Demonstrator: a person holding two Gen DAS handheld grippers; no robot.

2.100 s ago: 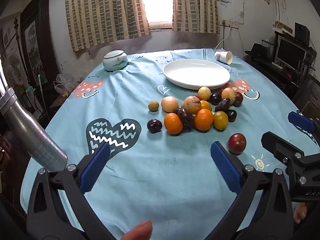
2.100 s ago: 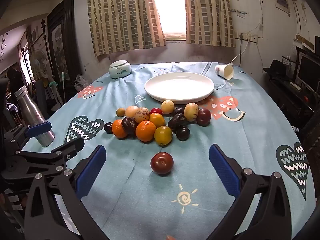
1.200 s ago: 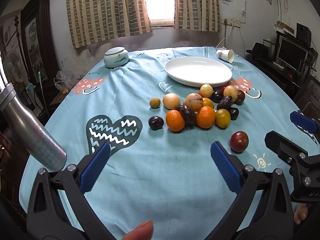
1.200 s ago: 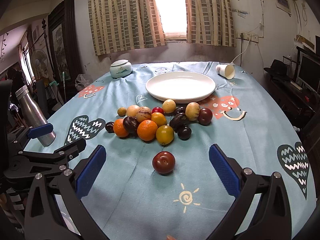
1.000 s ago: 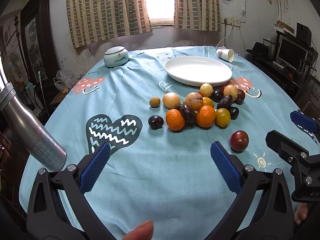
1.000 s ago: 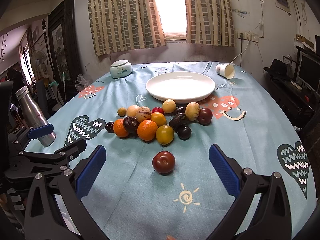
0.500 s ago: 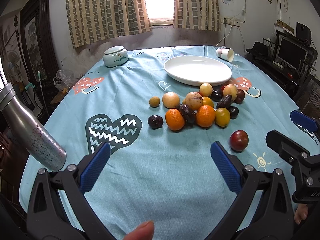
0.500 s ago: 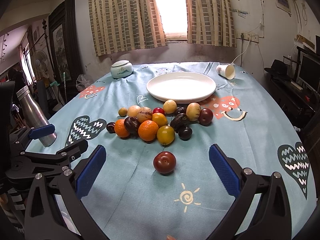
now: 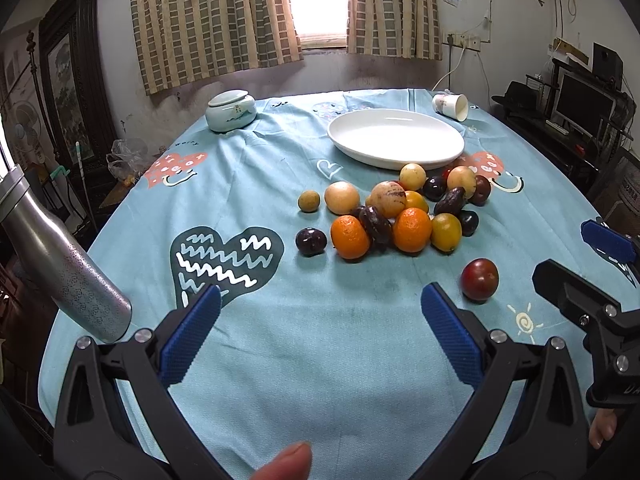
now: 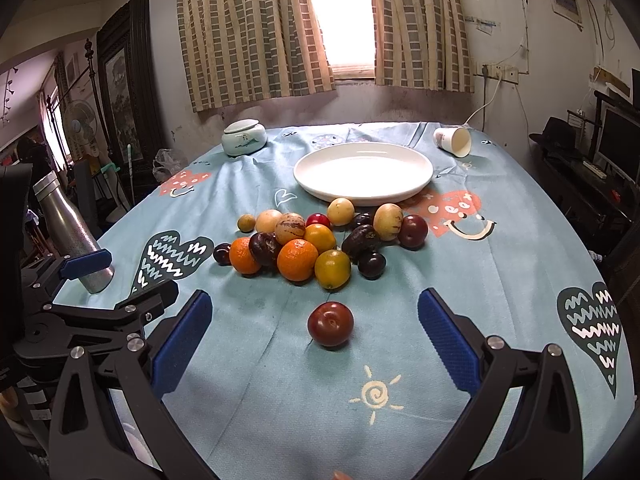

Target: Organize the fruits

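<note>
A heap of mixed fruits (image 9: pixel 394 212) (image 10: pixel 308 240) lies mid-table: oranges, dark plums, yellow and tan ones. One dark red plum (image 9: pixel 479 279) (image 10: pixel 330 323) sits apart, nearer to me. Behind the heap stands an empty white plate (image 9: pixel 395 138) (image 10: pixel 363 173). My left gripper (image 9: pixel 320 320) hovers open over bare cloth in front of the heap, holding nothing. My right gripper (image 10: pixel 314 328) is open too, its blue pads on either side of the lone red plum but set back from it. Each gripper shows at the edge of the other's view.
A blue patterned tablecloth (image 9: pixel 248 184) covers the table. A steel bottle (image 9: pixel 60 264) (image 10: pixel 70 232) stands at the left edge. A lidded ceramic jar (image 9: pixel 231 110) sits at the back left, a tipped paper cup (image 9: pixel 450 106) at the back right. Shelves with a monitor (image 9: pixel 584 100) line the right wall.
Both views have drifted very slightly; the fruits sit a touch further right in the right wrist view. Both grippers stay open and no fruit has moved.
</note>
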